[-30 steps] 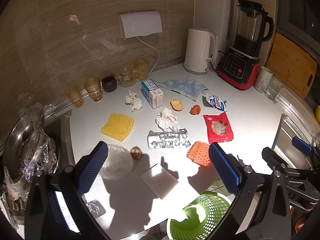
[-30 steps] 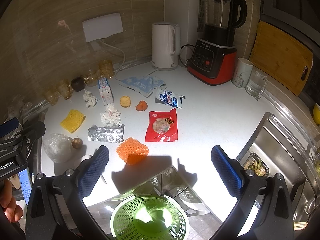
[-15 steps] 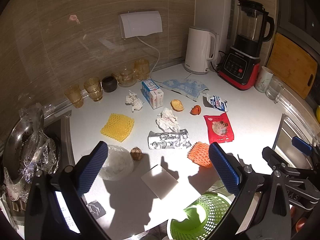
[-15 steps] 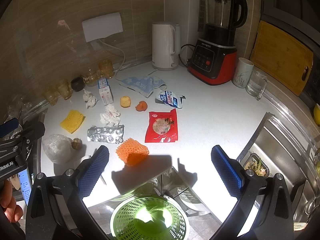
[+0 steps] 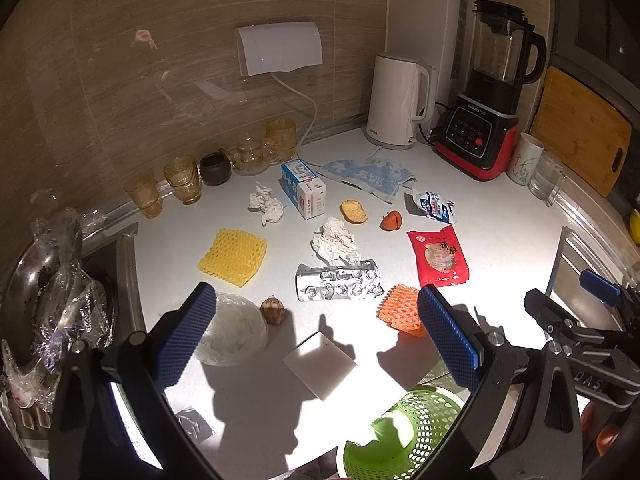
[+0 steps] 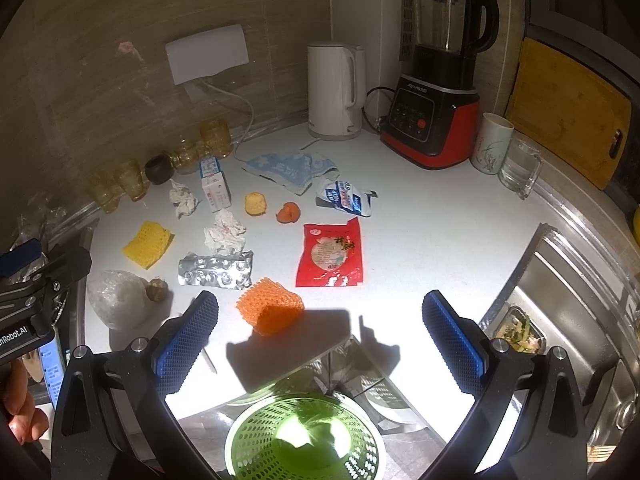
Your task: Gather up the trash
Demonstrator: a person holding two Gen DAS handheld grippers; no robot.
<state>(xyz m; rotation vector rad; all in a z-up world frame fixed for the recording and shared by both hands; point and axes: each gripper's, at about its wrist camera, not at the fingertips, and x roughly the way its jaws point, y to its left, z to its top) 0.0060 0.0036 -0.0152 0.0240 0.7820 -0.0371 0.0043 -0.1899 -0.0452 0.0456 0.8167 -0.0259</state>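
Observation:
Trash lies scattered on the white counter: a red snack packet (image 5: pixel 438 256) (image 6: pixel 331 254), an orange foam net (image 5: pixel 400 314) (image 6: pixel 270 307), a silver blister pack (image 5: pixel 338 280) (image 6: pixel 216 269), crumpled tissues (image 5: pixel 334 240) (image 6: pixel 224 234), a yellow foam net (image 5: pixel 233 256) (image 6: pixel 148 243), a milk carton (image 5: pixel 303 192) (image 6: pixel 215 186) and a clear plastic wad (image 5: pixel 234 334) (image 6: pixel 116 302). A green perforated bin (image 5: pixel 404 440) (image 6: pixel 304 440) stands below the counter's front edge. My left gripper (image 5: pixel 316 340) and right gripper (image 6: pixel 320 340) both hover open above the front edge, holding nothing.
A white kettle (image 5: pixel 396 104), a red-based blender (image 5: pixel 484 120), a cup (image 5: pixel 526 158), a glass mug (image 6: pixel 520 168) and a wooden cutting board (image 6: pixel 568 112) line the back right. Amber glasses (image 5: pixel 182 178) stand along the wall. A sink (image 6: pixel 568 320) lies right, a foil-lined pan (image 5: pixel 44 292) left.

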